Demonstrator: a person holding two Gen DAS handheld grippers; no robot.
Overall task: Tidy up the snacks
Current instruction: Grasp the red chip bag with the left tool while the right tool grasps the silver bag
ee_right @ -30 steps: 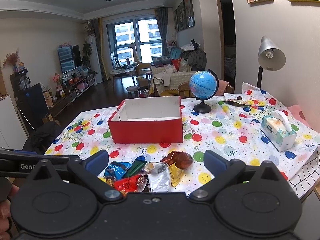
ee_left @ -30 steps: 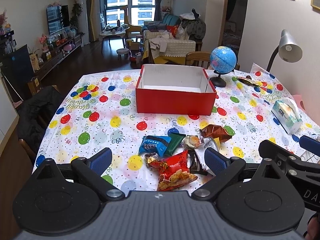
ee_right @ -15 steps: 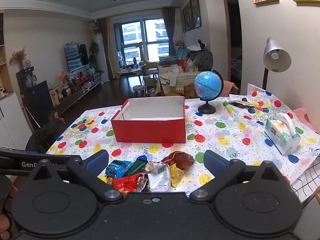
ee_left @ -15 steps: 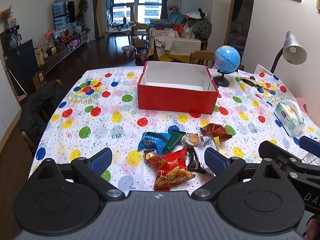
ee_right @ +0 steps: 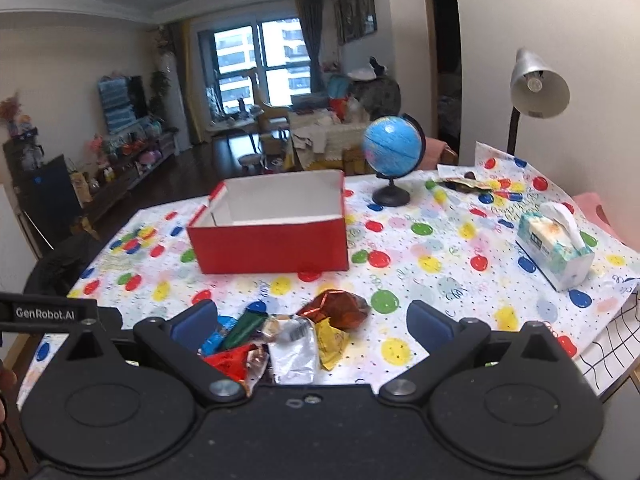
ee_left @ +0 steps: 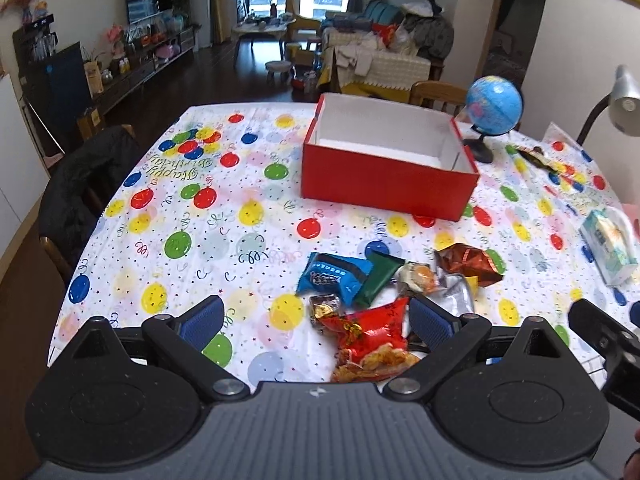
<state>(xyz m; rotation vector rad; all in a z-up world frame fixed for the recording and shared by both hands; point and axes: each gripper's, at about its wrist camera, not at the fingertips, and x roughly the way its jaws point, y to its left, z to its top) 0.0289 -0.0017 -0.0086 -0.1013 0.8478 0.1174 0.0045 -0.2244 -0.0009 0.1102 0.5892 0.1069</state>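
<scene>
Crinkly foil and plastic: your snack packets (ee_left: 384,292) lie heaped on the worktop (ee_left: 224,216), short of the red box (ee_left: 390,180). They're probably light, slippery and crushable, so pinch a sealed edge. Left gripper (ee_left: 316,318) and right gripper (ee_right: 312,322) both spread, empty.

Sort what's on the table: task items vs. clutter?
Task items: red box, empty as far as visible; snack pile in front of it, e.g. blue packet, red packet, copper foil bag.

Just lying about: globe, tissue pack, desk lamp.
</scene>
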